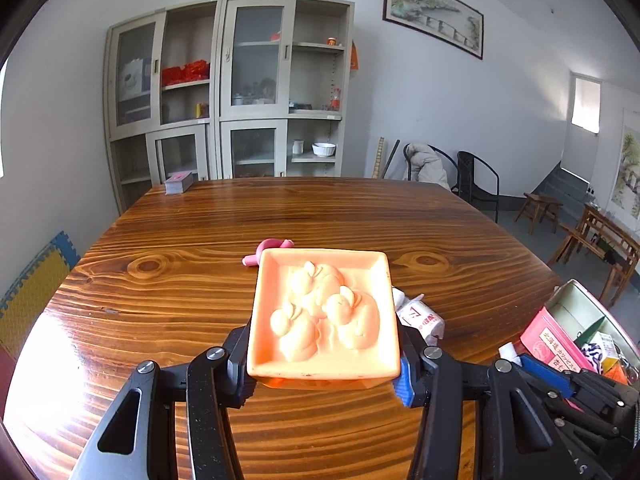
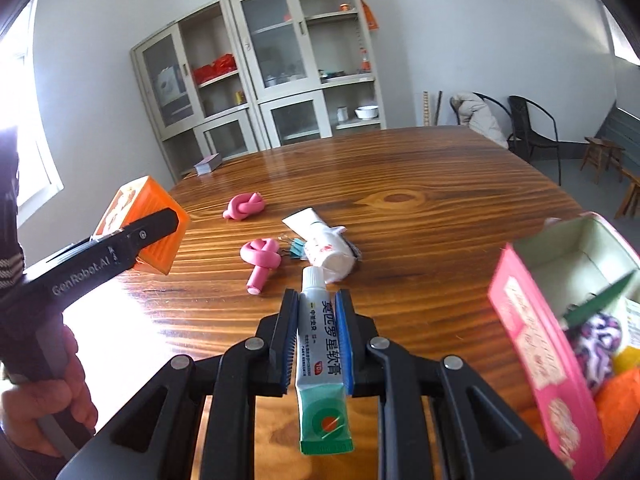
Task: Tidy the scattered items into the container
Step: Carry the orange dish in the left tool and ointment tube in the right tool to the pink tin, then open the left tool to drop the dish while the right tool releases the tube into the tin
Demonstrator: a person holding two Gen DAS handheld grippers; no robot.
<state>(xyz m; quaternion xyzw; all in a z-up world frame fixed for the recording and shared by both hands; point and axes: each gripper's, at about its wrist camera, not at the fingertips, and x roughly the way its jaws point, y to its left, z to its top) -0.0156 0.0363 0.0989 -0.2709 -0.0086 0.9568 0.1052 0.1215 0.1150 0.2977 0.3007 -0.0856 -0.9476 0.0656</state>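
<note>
My left gripper is shut on an orange square mould with raised duck shapes, held above the wooden table. The right wrist view shows that mould from the side, off to the left, in the left gripper. My right gripper is shut on a white and green ointment tube, lifted off the table. The pink container stands open at the right with several items inside. It appears at the right edge of the left wrist view as the container.
Two pink knotted toys, a blue binder clip, a white tube and a white packet lie mid-table. A card deck sits at the far edge. Cabinets and chairs stand behind.
</note>
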